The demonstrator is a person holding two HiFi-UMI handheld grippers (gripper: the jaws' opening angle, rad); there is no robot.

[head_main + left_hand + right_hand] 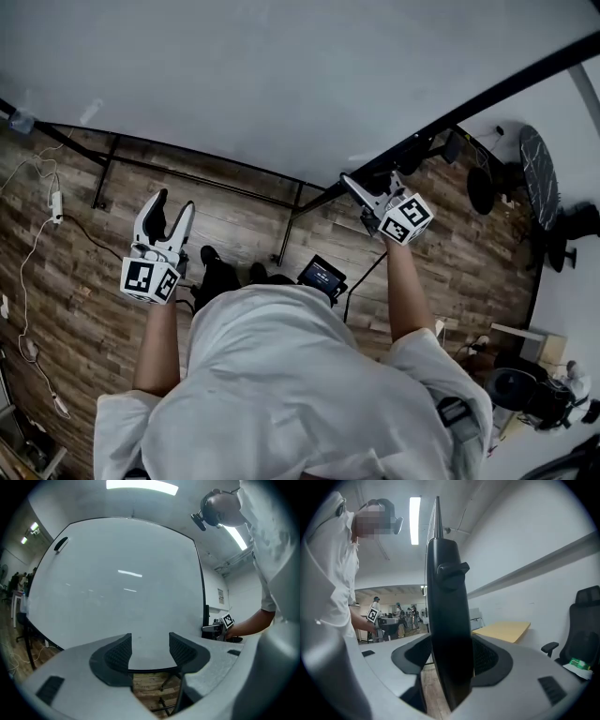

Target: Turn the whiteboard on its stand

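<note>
Whiteboard (281, 84) fills the upper half of head view, tilted w/ its face up, its black side frame (487, 98) running to the upper right. R gripper (356, 199) at centre-right is clamped on that frame, which fills the gap btwn its pads (483, 657). L gripper (173, 211) at centre-left has jaws apart, nothing btwn them, just short of the board's lower edge. Stand legs (108, 169) on wood floor (84, 309).

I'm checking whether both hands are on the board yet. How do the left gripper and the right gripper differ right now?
The left gripper has its jaws apart with nothing between them; the right gripper is closed on the black side frame of the whiteboard. The left gripper faces the board's white face, while the right gripper faces its edge. Both are held up at the same whiteboard.
</note>
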